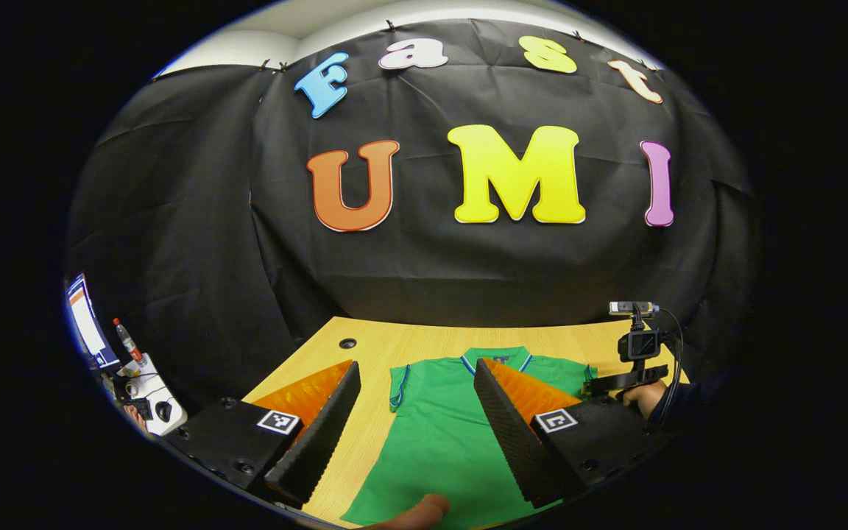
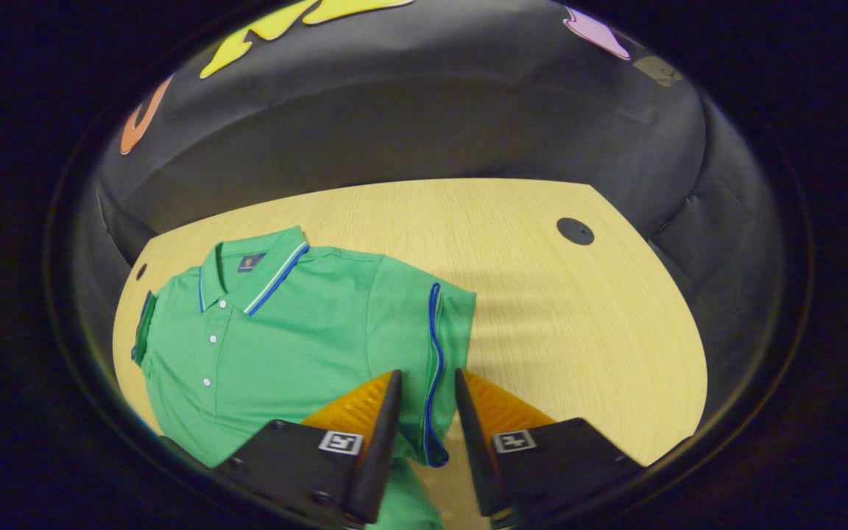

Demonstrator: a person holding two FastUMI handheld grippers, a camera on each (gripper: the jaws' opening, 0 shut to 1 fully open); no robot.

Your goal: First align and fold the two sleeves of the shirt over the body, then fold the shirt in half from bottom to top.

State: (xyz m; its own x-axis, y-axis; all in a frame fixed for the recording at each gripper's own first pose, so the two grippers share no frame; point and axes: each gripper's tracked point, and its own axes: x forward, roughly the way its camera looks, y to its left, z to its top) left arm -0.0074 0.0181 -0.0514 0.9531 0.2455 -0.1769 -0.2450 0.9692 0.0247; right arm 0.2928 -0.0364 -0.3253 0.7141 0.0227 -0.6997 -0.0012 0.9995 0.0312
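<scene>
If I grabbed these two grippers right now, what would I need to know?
Left gripper: open, held above the green polo shirt, gripping nothing.
Right gripper: open, fingers either side of the blue-trimmed hem of the right sleeve, not yet clamped.
Shirt lies flat, face up, on the wooden table.
Done: nothing folded.
Left: fold both sleeves over the body, then bottom to top.

shirt (image 2: 277, 346) flat on table (image 2: 542, 309); right gripper (image 2: 424, 390) straddling sleeve hem

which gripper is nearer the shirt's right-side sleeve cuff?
Right. The right gripper straddles the blue-trimmed sleeve cuff, jaws open; the left gripper hovers open above the shirt body.
</scene>
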